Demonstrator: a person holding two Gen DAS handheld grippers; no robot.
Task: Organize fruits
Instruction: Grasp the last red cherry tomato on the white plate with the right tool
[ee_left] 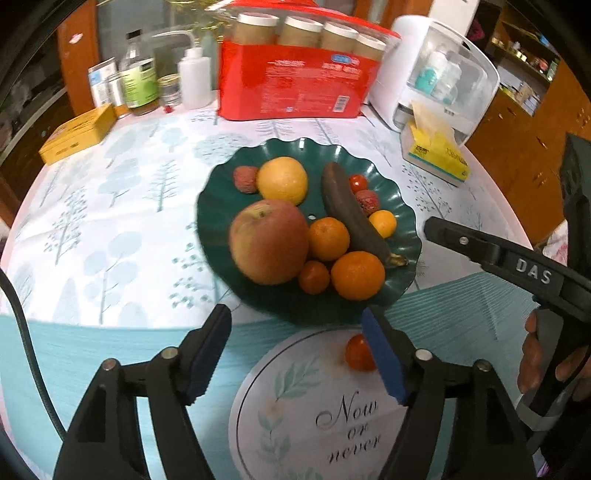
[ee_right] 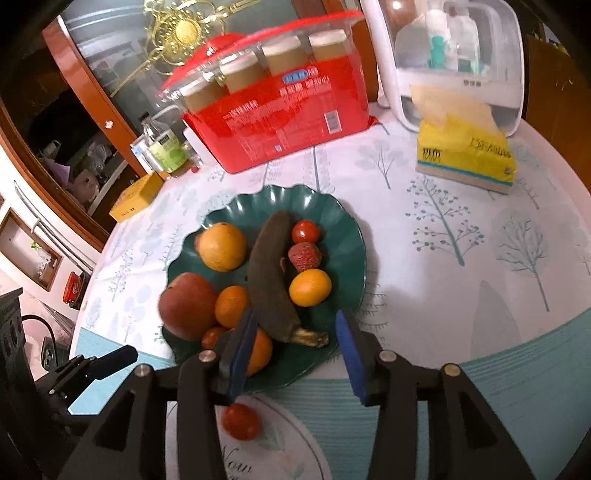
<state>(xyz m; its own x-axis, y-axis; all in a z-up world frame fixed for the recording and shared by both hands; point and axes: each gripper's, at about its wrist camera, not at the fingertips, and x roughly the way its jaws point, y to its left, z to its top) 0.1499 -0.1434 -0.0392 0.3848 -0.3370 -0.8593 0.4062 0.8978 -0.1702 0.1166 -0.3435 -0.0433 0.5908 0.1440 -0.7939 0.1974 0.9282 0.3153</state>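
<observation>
Both fingers open, sorting fruit from green plate to white plate.
Left fingers empty over white plate, cherry tomato on it; right fingers empty above green plate: go for the banana by its middle.

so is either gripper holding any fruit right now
No. The left gripper is open, the cherry tomato lying free on the white plate. The right gripper is open too.

Well beyond the jaws we saw a red box of capped jars at the table's far edge. Left of it stood a white squeeze bottle, a green-labelled bottle and a yellow box. Right of it were a white cabinet and a yellow tissue pack.
</observation>
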